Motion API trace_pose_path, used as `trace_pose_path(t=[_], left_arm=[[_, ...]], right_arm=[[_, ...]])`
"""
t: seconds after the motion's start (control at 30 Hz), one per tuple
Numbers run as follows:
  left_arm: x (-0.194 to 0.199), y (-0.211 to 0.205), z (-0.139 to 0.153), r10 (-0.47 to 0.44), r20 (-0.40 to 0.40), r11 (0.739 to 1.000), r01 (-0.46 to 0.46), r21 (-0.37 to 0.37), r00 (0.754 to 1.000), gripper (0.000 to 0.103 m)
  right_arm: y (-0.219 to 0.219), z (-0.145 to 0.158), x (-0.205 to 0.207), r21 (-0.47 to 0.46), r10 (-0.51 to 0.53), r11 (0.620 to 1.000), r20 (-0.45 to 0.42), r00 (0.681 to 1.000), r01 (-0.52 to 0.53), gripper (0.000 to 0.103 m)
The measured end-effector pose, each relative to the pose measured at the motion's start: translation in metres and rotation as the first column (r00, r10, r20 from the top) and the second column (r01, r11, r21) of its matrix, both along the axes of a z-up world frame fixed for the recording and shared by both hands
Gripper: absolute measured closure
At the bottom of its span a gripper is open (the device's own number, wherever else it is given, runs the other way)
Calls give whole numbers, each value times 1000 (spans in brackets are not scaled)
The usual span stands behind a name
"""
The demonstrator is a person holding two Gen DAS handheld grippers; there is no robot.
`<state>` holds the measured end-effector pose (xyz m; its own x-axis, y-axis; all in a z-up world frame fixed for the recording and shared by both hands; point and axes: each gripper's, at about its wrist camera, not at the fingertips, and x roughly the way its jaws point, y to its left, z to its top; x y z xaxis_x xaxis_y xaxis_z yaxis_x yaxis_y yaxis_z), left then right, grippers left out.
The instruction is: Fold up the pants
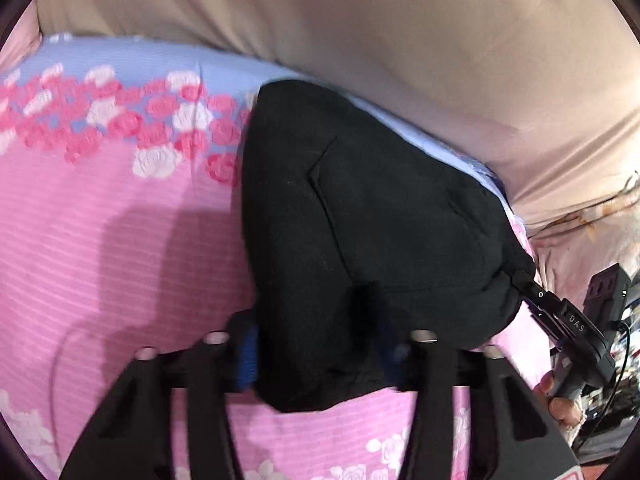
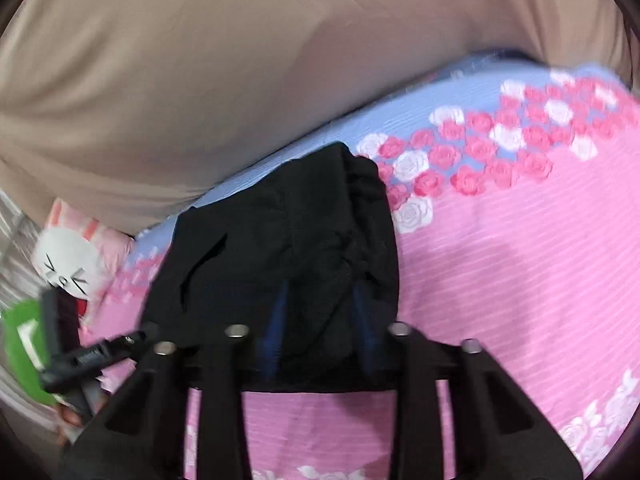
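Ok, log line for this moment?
left gripper shut on black pants | right gripper shut on pants | floral bedspread underneath

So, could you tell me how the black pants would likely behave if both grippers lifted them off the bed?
The black pants would probably sag and hang, since the cloth already bunches in soft wrinkles near the right gripper. They look light, lying loose on the bedspread. Slipping seems unlikely: the left gripper has thick cloth between its fingers.
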<state>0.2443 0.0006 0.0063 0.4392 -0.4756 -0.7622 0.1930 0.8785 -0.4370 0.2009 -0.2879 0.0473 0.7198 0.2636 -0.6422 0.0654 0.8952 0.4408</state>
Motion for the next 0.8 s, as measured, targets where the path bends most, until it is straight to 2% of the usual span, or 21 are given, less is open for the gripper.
trace_pose_path(t=[0.1, 0.13, 0.17, 0.2, 0.23, 0.3, 0.37, 0.43, 0.5, 0.57, 0.73, 0.8], left_arm=[[-5, 6, 6, 11, 31, 999, -12, 50, 999, 71], [-4, 5, 1, 17, 32, 996, -20, 84, 999, 71], [-2, 2, -6, 17, 25, 993, -19, 112, 1000, 70], [-1, 1, -11, 16, 18, 993, -18, 114, 1000, 69], [-1, -1, -13, 20, 21, 993, -23, 120, 1000, 69], [-7, -9, -9, 22, 71, 982, -35, 186, 997, 67], [-12, -17, -7, 18, 107, 968, -44, 247, 994, 67], [-14, -21, -5, 18, 128, 956, -55, 287, 992, 67], [-17, -25, -6, 21, 146, 948, -66, 312, 989, 67], [-20, -26, -5, 20, 156, 945, -70, 321, 987, 66], [-22, -29, -7, 13, 171, 935, -73, 348, 985, 66], [-22, -28, -8, 15, 174, 935, -75, 346, 985, 66]], right_arm=[[3, 10, -21, -86, -27, 996, 54, 998, 32, 93], [3, 5, -19, -117, -41, 992, 37, 998, 45, 93], [1, -11, -12, -158, -52, 986, -24, 998, 47, 93], [-3, -22, -9, -145, -59, 988, -55, 997, 50, 93], [-9, -22, -14, -104, -76, 992, -46, 996, 71, 93], [-8, -4, -24, -105, -93, 990, 7, 996, 94, 93], [1, 19, -31, -158, -87, 983, 79, 993, 98, 91], [13, 30, -27, -210, -53, 975, 100, 994, 73, 90], [23, 13, -9, -283, -35, 958, 29, 999, 42, 90], [23, -16, 4, -314, -46, 949, -35, 998, 32, 91], [26, 17, -16, -280, -46, 958, 56, 997, 60, 89], [28, 24, -16, -296, -37, 953, 71, 997, 56, 89]])
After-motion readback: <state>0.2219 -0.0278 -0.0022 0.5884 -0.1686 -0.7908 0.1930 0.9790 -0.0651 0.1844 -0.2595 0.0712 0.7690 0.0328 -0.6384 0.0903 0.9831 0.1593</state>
